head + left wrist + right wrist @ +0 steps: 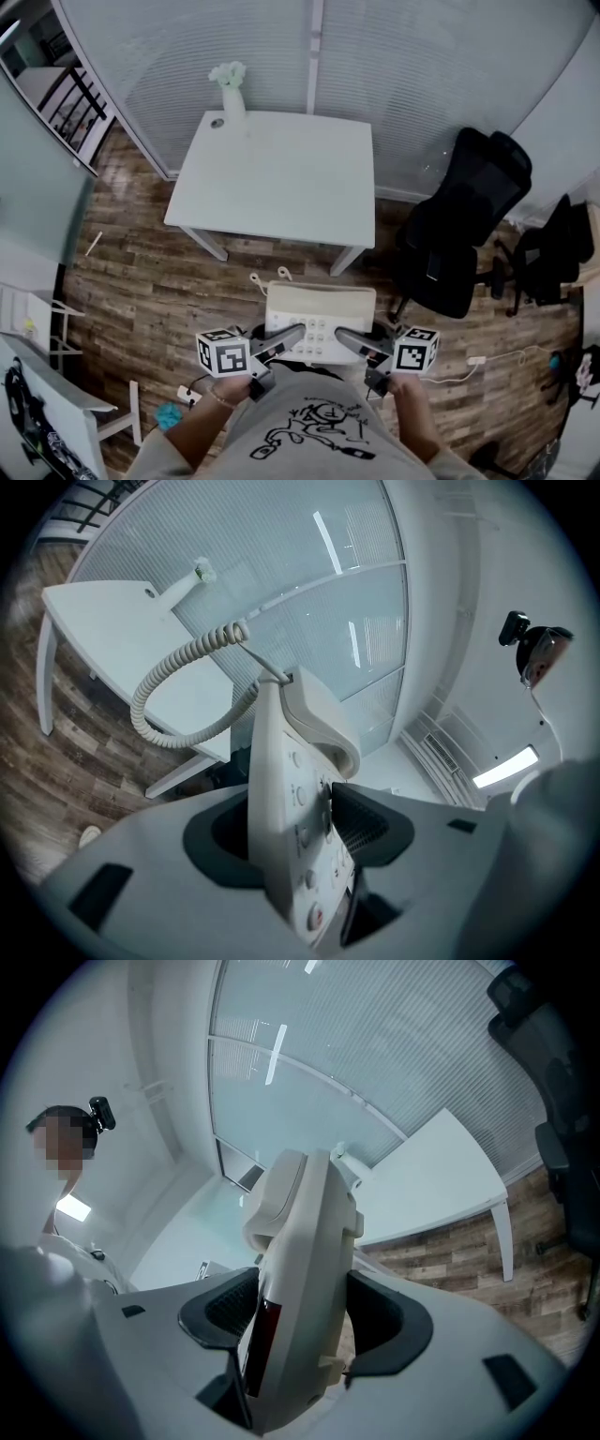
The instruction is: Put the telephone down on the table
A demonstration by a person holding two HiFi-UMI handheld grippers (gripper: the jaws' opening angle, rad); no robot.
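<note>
We've got the telephone (321, 323) up in the air w/ both tools, over the wood floor (159, 281), on our side of the white surface (281, 173) and not on it. It sits roughly level in the head view, keypad up, close to our chest.

The left hand-held gripper (286, 339) is clenched on the phone's left edge. In the left gripper view one ribbed pad presses the keypad face of the telephone (286, 799) and the other jaw backs the underside. The handset (319, 714) lies in its cradle, and the coiled cord (141, 700) loops out toward the surface (112, 621).

The right hand-held gripper (354, 342) is clenched on the phone's right edge. In its own view the telephone (300, 1288) stands edge-on btwn the dark pads, both tight against it, w/ the surface (441, 1176) beyond.

Marker cubes (223, 353) ride on both tools. A white vase w/ flowers (232, 94) stands at the surface's far left corner. A black office chair (469, 225) is to the right of the surface.
</note>
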